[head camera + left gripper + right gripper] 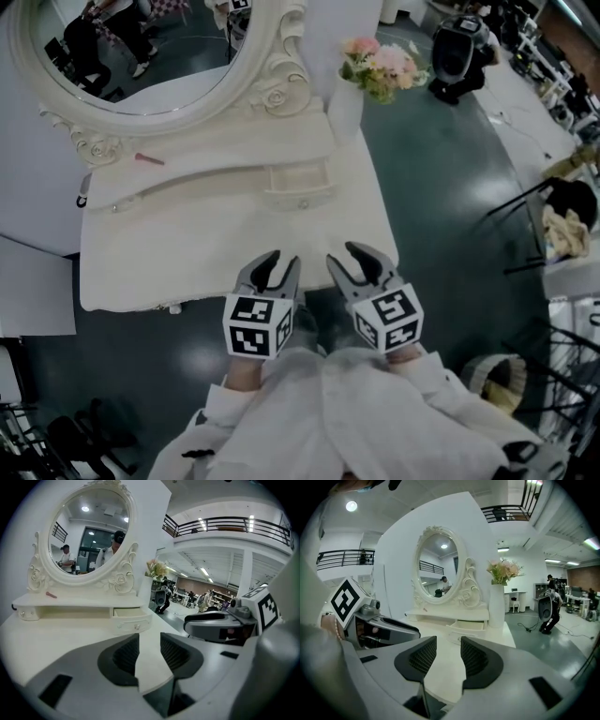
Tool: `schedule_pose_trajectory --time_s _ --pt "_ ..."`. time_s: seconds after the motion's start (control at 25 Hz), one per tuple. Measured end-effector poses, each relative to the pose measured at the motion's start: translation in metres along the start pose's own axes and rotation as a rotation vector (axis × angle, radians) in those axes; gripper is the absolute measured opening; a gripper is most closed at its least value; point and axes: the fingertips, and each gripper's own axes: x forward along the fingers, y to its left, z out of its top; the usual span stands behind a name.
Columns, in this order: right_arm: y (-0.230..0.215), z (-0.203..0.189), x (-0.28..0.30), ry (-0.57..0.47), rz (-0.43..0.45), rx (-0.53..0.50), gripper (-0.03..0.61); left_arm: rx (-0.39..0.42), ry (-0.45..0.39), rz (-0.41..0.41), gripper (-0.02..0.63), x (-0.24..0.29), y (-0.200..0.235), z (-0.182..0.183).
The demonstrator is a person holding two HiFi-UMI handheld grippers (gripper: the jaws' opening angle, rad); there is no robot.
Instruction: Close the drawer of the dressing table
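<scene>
White bench holds a mirror, corner flowers and an open drawer. Left tongs and right tongs are open and empty by its front edge.

1. The white wooden dressing table stands in front of the person, with its raised white shelf along the back edge.
2. The oval mirror in a carved white frame rises from that shelf.
3. The small white drawer sits under the shelf's right end, pulled out over the tabletop.
4. The tall white vase of pink flowers stands at the table's back right corner, just right of the mirror frame.
5. A thin red stick lies on the shelf's left part, below the mirror.
6. The left gripper and right gripper are side by side over the table's near edge, in front of the drawer and apart from it.
7. A black rounded machine stands on the floor behind and to the right of the table.
</scene>
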Motion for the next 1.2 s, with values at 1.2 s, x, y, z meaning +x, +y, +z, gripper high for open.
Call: schedule_pose_trajectory --time_s 1.2 --pt "-0.054 0.043 0.118 0.048 -0.131 0.035 0.160 0.107 0.072 -0.132 0.133 0.090 0.096 0.061"
